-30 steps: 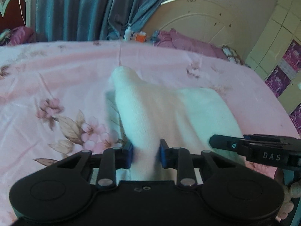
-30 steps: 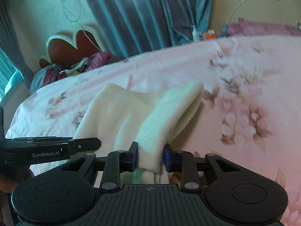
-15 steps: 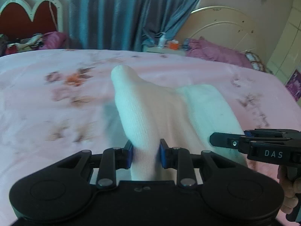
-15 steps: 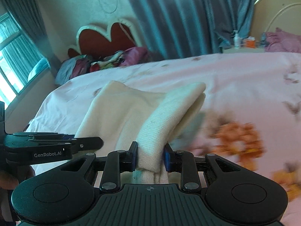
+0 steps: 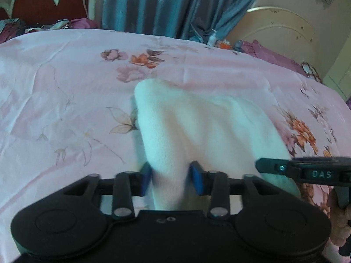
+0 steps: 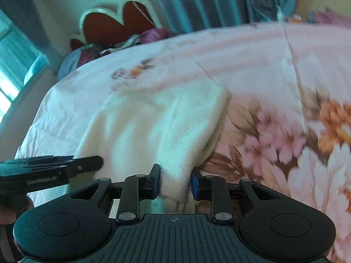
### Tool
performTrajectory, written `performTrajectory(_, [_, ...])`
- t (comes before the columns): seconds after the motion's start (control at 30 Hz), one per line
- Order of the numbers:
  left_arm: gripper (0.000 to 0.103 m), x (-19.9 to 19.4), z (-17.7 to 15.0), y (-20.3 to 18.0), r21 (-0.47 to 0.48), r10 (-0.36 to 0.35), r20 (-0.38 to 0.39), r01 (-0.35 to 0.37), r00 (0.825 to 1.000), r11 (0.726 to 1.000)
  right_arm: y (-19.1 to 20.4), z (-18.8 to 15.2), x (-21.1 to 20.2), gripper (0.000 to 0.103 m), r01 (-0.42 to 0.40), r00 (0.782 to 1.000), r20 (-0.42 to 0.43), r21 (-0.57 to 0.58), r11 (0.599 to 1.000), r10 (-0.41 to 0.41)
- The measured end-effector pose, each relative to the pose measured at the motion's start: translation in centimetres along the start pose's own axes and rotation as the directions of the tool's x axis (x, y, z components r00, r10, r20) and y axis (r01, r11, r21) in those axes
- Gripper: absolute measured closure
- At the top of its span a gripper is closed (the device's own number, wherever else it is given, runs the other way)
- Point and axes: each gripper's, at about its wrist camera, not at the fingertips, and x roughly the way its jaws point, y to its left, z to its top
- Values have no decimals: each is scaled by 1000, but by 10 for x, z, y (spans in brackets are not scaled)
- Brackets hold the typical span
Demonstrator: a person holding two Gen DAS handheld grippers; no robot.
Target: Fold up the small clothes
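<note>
A cream knitted garment [image 5: 208,127] lies partly folded on the pink flowered bedsheet [image 5: 65,87], with its near edge lifted by both grippers. My left gripper [image 5: 170,180] has the garment's left corner between its blue pads; its jaws are opening and the pads no longer pinch the cloth. My right gripper [image 6: 175,182] is shut on the ribbed right corner of the garment [image 6: 142,127]. Each gripper shows at the edge of the other's view: the right gripper [image 5: 307,168], the left gripper [image 6: 54,166].
The bedsheet [image 6: 274,65] spreads wide around the garment. A red heart-shaped headboard [image 5: 50,6] with bundled clothes [image 6: 122,41] stands at the far left, blue curtains [image 5: 164,4] behind, a cream headboard [image 5: 280,28] and small bottles [image 5: 212,40] at the far right.
Both grippers have carried the garment sideways across the bed, so the background has shifted. The left jaws now stand wider around the cloth; the right grip is unchanged.
</note>
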Motion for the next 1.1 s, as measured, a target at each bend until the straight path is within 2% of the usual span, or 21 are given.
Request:
performTrajectory(0.03, [32,0,-2,1,5,28,8,-28,1000,1000,-2,0,-1,72,-3,1000,2,2,1000,3])
performTrajectory(0.07, [26,-2,-4,4,10,50,13,-51,999,999,-3,1,-2,63,6,1000,3,-2,1000,-6])
performTrajectory(0.1, [23,-5,-4,8,6,57,12,-57,998,998,-4,3,-4,59,18,1000,5,-10,1000,-18])
performTrajectory(0.17, [31,-19,-3,15,-14,45,46,-45,998,999,-5,9,-24,58,31,997,75,-20,999,-30])
performTrajectory(0.2, [39,-26,1,17,-15,50,89,-49,995,999,-3,13,-32,58,42,993,114,-43,998,-36])
performTrajectory(0.23, [52,-33,6,16,4,37,129,-38,991,999,0,19,-35,58,43,990,134,-73,996,-32])
performTrajectory(0.27, [60,-35,13,13,29,26,155,-31,988,999,6,25,-34,66,46,989,143,-110,993,-30])
performTrajectory(0.3, [62,-34,19,8,62,18,171,-29,985,998,13,32,-27,74,65,990,136,-156,986,-44])
performTrajectory(0.33, [62,-29,27,1,104,3,167,-21,986,994,21,37,-17,81,83,991,116,-195,977,-61])
performTrajectory(0.4, [65,-12,36,-10,155,-27,136,6,990,988,24,42,8,83,114,992,74,-231,966,-99])
performTrajectory(0.47, [64,16,37,-16,177,-50,28,44,998,983,17,40,28,88,162,987,35,-238,958,-158])
performTrajectory(0.5, [64,23,34,-18,186,-49,17,45,999,981,14,39,30,88,170,985,43,-241,956,-165])
performTrajectory(0.6, [66,11,30,-22,203,-66,32,58,997,977,18,39,20,88,219,976,57,-256,941,-212])
performTrajectory(0.63, [66,1,27,-20,191,-89,50,78,995,979,22,36,12,88,216,976,80,-271,938,-201])
performTrajectory(0.7, [68,-18,15,-16,176,-129,83,113,988,978,28,25,-9,88,156,987,90,-286,945,-136])
performTrajectory(0.73, [73,-26,6,-16,169,-131,90,115,987,979,35,18,-16,88,129,991,86,-311,942,-107])
performTrajectory(0.83, [79,-31,-13,-19,118,-175,86,164,981,979,56,-12,-24,88,64,998,50,-416,907,-47])
performTrajectory(0.9, [79,-23,-22,-26,107,-176,57,169,983,980,62,-24,-12,88,91,996,29,-482,871,-88])
performTrajectory(0.97, [81,-17,-28,-32,104,-156,62,149,986,983,58,-30,1,88,169,985,52,-526,834,-167])
performTrajectory(1.03, [80,-28,-31,-37,93,-158,83,150,984,984,53,-27,-3,88,203,978,68,-510,836,-196])
performTrajectory(1.1, [81,-46,-38,-40,111,-112,118,99,987,989,49,-27,-20,88,201,979,82,-490,848,-185])
